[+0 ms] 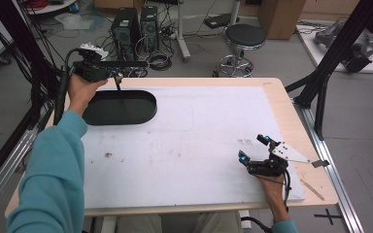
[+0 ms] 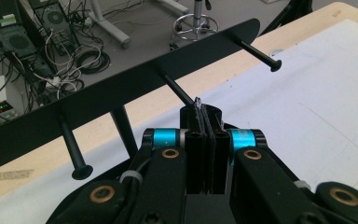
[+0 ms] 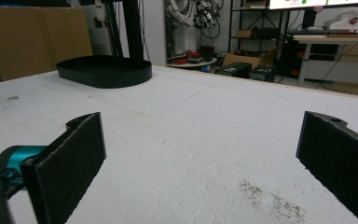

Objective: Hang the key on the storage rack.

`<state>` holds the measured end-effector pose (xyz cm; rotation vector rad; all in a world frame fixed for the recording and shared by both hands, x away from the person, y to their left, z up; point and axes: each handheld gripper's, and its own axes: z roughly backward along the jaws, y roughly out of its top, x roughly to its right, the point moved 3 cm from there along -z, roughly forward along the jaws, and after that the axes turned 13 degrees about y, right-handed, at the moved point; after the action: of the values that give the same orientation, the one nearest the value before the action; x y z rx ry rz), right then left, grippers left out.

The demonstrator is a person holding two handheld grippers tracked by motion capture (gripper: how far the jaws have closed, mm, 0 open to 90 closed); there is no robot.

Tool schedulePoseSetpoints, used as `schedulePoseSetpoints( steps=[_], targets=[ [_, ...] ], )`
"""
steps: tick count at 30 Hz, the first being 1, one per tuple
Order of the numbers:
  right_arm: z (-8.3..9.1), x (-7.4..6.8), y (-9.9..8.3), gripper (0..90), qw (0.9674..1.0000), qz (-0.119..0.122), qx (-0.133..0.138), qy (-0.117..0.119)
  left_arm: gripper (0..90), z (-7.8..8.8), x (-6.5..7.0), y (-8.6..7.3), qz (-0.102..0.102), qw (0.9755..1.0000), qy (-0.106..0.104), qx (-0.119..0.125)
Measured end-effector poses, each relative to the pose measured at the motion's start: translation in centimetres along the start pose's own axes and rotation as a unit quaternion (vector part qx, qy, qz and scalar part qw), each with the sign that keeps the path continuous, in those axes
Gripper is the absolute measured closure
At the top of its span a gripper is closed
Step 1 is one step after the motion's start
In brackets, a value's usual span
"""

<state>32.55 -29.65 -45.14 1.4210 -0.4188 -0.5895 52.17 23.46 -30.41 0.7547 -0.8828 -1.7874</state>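
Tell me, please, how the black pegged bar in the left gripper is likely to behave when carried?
The black bar looks stiff: it runs straight along its whole length, with the left gripper gripping near its middle. It seems thin, so probably light. Held apparently by one slim peg, it may swivel or tip between the jaws.
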Motion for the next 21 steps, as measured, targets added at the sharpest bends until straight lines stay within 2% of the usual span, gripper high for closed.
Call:
schedulePoseSetpoints(
  steps=[10, 21],
  targets=[
    [0.04, -0.03, -0.01, 0.4, 1.0, 0.0, 0.0, -0.001, 88.1, -0.31, 0.07, -0.12, 0.003, 1.0, 0.0, -0.004],
    [0.03, -0.03, -0.01, 0.4, 1.0, 0.001, 0.001, 0.0, 88.0, -0.36, -0.06, -0.08, 0.006, 1.0, 0.003, 0.001]
  ],
)
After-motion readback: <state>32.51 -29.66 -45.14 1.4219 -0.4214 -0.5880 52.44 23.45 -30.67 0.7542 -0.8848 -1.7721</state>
